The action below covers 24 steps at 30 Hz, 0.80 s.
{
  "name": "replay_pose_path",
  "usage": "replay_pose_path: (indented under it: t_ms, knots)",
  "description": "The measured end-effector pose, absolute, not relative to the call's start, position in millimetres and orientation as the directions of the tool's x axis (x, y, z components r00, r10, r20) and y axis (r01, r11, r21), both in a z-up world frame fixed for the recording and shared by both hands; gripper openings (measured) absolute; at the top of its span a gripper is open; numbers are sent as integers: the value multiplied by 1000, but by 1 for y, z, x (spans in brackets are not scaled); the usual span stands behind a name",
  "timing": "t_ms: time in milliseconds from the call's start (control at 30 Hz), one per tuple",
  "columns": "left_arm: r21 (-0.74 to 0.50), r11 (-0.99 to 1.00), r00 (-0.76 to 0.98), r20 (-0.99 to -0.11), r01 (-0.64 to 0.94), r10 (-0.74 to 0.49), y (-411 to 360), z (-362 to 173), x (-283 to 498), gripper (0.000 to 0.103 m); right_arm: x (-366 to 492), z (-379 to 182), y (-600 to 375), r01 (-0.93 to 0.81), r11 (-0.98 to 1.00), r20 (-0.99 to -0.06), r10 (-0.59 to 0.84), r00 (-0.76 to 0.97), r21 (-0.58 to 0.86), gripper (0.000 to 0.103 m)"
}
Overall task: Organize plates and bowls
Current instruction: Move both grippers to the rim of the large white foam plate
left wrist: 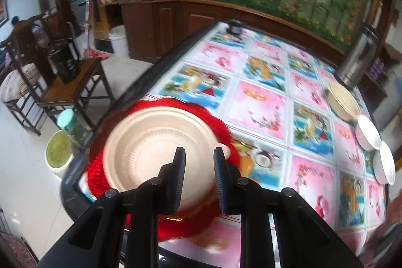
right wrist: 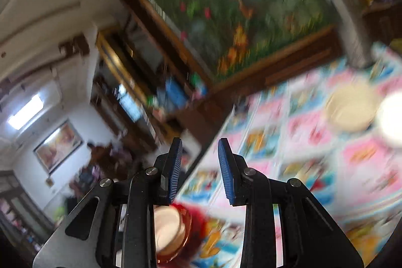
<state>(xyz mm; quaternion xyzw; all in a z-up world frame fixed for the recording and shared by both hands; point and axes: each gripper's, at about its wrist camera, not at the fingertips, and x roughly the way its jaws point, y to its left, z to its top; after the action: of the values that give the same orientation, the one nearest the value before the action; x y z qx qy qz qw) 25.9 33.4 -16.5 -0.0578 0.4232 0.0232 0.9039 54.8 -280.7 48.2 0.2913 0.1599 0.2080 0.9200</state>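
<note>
A beige paper plate [left wrist: 153, 145] lies on a red scalloped plate [left wrist: 223, 135] at the table's near left corner. My left gripper [left wrist: 198, 155] is open and empty, its fingers just over the beige plate's near rim. A beige bowl [left wrist: 343, 101] and two white bowls [left wrist: 368, 133] [left wrist: 384, 163] stand in a row along the right edge. My right gripper [right wrist: 199, 146] is open and empty, raised and tilted above the table. In its blurred view the beige plate [right wrist: 167, 227] on the red plate [right wrist: 196, 220] shows below the fingers, the beige bowl [right wrist: 350, 108] and a white bowl [right wrist: 392, 117] at the right.
The table [left wrist: 263, 102] has a pink and blue patterned cloth. A steel thermos [left wrist: 356, 57] stands at the far right, a small dark jar [left wrist: 235, 27] at the far corner. Left of the table on the floor are a wooden side table [left wrist: 72, 84], chairs and buckets [left wrist: 59, 152].
</note>
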Motion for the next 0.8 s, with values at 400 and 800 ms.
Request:
replay_pose_path:
  t_ms: [400,800]
  knots:
    - [-170,928,474,-820,332,-320,-129,-9,43,49,-56,40,-494,166,802,-335,45,941,574,51]
    - [-283,856,239,-879,434,-412,-271,-32,64,50,-71,-47,-609,384,564,-504,66,861,731,51]
